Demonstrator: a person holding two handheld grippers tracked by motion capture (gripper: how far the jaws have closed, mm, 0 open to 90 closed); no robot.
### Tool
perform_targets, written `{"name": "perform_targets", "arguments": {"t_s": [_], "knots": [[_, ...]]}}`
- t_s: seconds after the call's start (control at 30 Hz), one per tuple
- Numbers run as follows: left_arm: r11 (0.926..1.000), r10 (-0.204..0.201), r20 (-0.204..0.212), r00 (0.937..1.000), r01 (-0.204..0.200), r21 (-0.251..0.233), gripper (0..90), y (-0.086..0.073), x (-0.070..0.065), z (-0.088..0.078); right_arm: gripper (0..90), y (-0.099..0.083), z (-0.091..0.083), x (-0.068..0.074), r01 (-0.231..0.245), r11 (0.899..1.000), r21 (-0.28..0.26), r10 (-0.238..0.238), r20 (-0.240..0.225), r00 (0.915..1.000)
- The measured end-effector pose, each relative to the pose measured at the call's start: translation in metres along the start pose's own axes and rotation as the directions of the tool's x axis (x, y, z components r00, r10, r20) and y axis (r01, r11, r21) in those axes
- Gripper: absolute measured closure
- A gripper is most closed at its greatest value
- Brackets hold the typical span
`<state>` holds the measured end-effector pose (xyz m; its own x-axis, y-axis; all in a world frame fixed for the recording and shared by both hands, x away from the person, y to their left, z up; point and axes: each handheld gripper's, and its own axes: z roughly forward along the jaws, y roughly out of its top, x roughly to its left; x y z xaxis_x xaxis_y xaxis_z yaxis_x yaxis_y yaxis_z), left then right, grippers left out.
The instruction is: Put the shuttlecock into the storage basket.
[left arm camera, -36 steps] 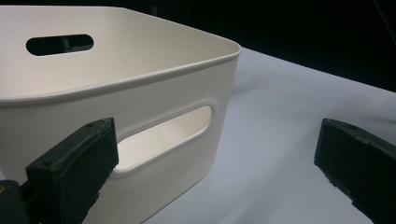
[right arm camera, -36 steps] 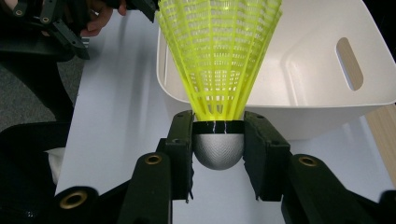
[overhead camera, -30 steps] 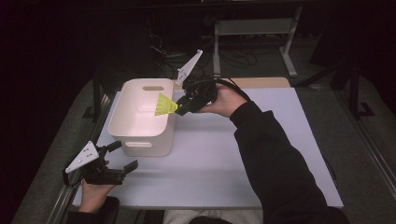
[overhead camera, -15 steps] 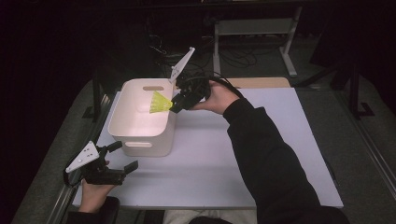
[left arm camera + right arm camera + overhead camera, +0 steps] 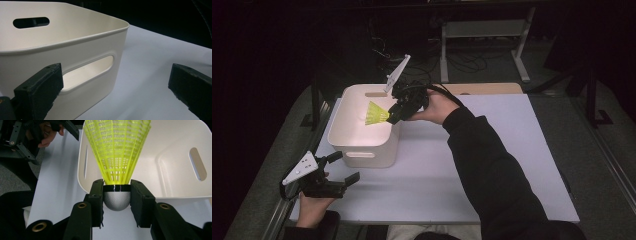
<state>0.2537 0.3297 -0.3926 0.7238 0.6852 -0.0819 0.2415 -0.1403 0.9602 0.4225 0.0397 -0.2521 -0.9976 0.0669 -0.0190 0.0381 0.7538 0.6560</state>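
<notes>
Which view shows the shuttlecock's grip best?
The right gripper view: the right claw pinches the yellow shuttlecock at its grey cork, skirt over the white bin. The high view shows it small and far; the left gripper view faces the bin's wall.

A yellow shuttlecock is being clamped at its silver cork by the right gripper, over the white bin.

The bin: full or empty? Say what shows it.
Empty, as far as shown: the bin's inside is bare in the right gripper view, and the shuttlecock is still clamped in the right gripper at its rim.
</notes>
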Motion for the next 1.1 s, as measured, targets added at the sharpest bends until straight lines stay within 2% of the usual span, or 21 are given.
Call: {"name": "perform_targets", "arguments": {"t_s": [0.57, 1.1], "knots": [[1.0, -0.002, -0.001, 1.0, 0.002, 0.0, 0.0, 0.0, 0.0, 0.0, 63.2, 0.006, 0.025, -0.004, -0.001, 1.0, -0.023, 0.0, -0.034, 0.9994], [1.0, -0.002, 0.0, 1.0, 0.002, 0.003, 0.0, 0.0, 0.0, 0.0, 63.2, 0.007, 0.043, -0.007, -0.002, 1.0, -0.012, 0.001, -0.062, 0.998]]}}
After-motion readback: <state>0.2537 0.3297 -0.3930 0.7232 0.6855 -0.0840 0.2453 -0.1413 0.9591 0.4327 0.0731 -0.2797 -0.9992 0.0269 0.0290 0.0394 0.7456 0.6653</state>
